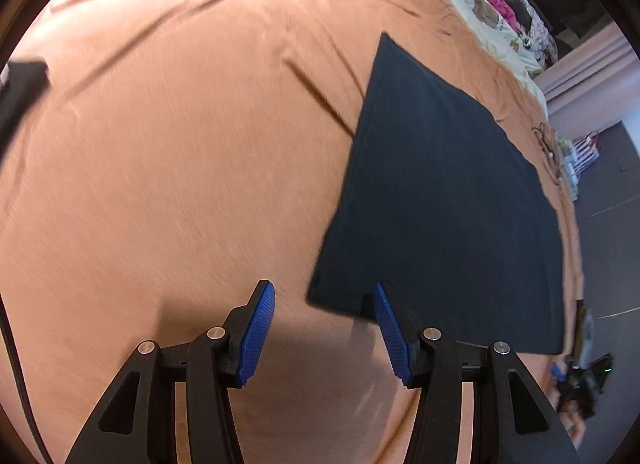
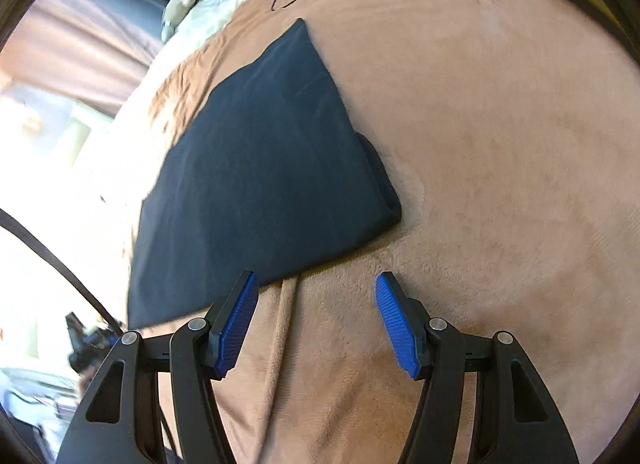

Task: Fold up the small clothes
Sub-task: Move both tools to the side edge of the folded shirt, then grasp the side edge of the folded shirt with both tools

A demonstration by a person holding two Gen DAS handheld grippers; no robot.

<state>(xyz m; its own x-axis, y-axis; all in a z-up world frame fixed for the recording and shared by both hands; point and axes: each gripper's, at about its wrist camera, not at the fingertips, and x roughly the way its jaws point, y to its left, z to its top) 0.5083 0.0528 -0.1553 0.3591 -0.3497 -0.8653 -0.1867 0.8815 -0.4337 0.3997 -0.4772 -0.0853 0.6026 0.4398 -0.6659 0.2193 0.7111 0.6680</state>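
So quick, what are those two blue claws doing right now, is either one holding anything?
Left gripper: open, holding nothing; the dark folded cloth lies just ahead.
Right gripper: open, holding nothing, above the tan blanket.

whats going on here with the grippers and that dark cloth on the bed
A person is working with two handheld grippers over a tan blanket on a bed, folding small clothes. A dark navy garment lies flat on it, already folded into a neat shape with a thicker folded edge on one side. The left gripper and the right gripper are both open and empty, close to the garment's near edge but not gripping it.
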